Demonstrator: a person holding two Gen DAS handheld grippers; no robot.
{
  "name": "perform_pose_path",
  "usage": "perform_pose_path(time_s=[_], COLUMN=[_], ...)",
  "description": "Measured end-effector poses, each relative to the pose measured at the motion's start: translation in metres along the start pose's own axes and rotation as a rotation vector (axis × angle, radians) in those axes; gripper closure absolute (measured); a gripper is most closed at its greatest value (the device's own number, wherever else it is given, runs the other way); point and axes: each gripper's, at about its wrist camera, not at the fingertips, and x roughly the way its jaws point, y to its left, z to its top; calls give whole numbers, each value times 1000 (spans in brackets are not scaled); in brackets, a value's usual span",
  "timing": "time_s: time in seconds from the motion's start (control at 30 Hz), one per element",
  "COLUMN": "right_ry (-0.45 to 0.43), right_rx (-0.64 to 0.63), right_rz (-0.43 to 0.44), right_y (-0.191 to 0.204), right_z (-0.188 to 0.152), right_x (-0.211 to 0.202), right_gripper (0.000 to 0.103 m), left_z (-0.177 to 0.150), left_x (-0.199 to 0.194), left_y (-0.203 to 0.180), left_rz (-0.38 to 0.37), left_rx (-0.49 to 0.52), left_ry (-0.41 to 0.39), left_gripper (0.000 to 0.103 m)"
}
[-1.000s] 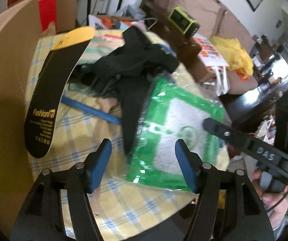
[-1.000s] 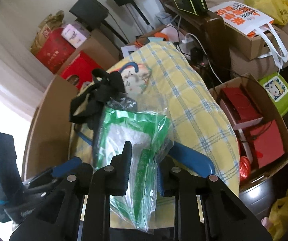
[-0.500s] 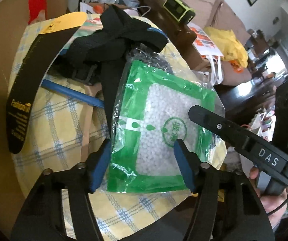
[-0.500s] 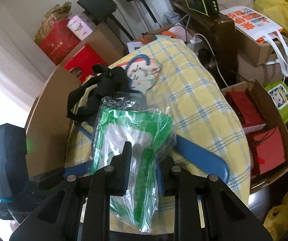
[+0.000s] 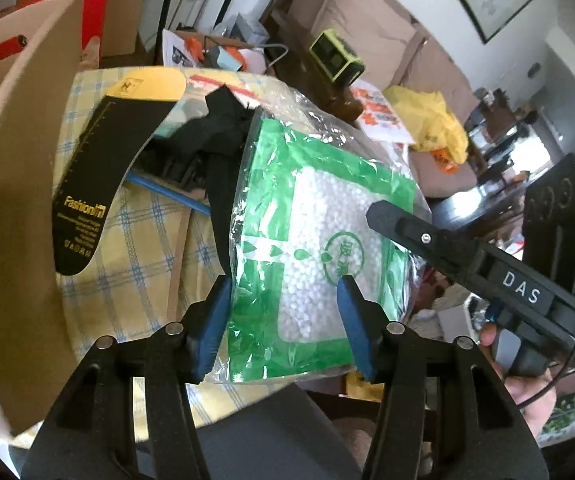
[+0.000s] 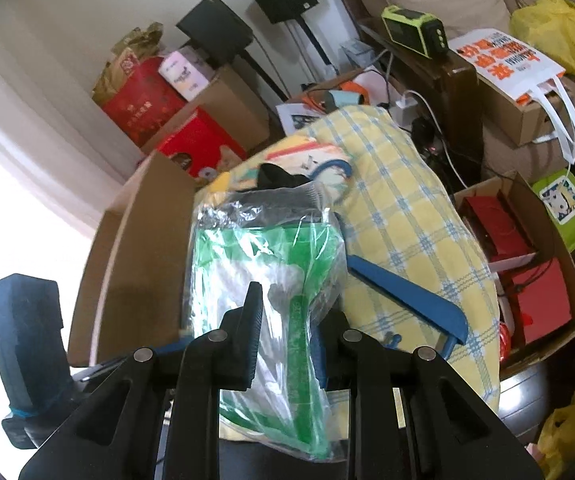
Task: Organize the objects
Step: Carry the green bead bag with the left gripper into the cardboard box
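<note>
Our right claw (image 6: 285,332) is closed on the green-and-clear bag of white beads (image 6: 271,276); its two black fingers pinch the near edge of the plastic, and the bag rises up and away from the fingertips, lifted in front of the yellow checked cloth (image 6: 403,216). Seen from our left claw (image 5: 283,324), the same bag (image 5: 319,236) fills the space just ahead of the blue pads (image 5: 215,320). The left claw stands wide open, one pad at each side of the bag's lower part; whether either pad touches the plastic we cannot tell. The right claw's long black finger marked DAS (image 5: 467,256) comes in from the right of our left claw and crosses the bag's right edge.

Beyond the bag, ahead and to the left of the left claw, a black strap bundle (image 5: 211,132) lies on the cloth, partly hidden behind the bag. Further left a black and yellow shoe insole (image 5: 99,184) printed "Fashion" leans against the cardboard box wall (image 5: 11,208), which curves along the left claw's far left. A blue bar (image 5: 167,192) runs across the cloth under the straps. From the right claw, a blue hanger-like piece (image 6: 407,300) lies on the cloth just right of the fingertips, and a cardboard box of red packages (image 6: 527,272) sits well off to the right.
</note>
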Motion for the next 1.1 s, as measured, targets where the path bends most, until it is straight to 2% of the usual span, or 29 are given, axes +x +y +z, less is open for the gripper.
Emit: perform_pose_path(time_s=[0.17,0.27,0.4,0.8,1.1], right_ry=[-31,-32,-23,24,80], right_rx=[-52,-74,-85,-150,-234], right_rz=[27,35,46,121,181], right_y=[31,49,68,142,208], right_z=[8,13,18,15,11], right_x=[-16,-18,-13,19,53], right_gripper=[81,81,81,81,81], left_z=[5,8,10,6,0], left_x=[-35,-49,-69,-128,-171], left_y=[4,9,21,72,132], left_rz=[-12,21,39,100,151], left_rx=[-10,2,-23,-104,-197], left_ry=[-64,-78,-113,-208,-257], left_gripper=[53,60,61,61,61])
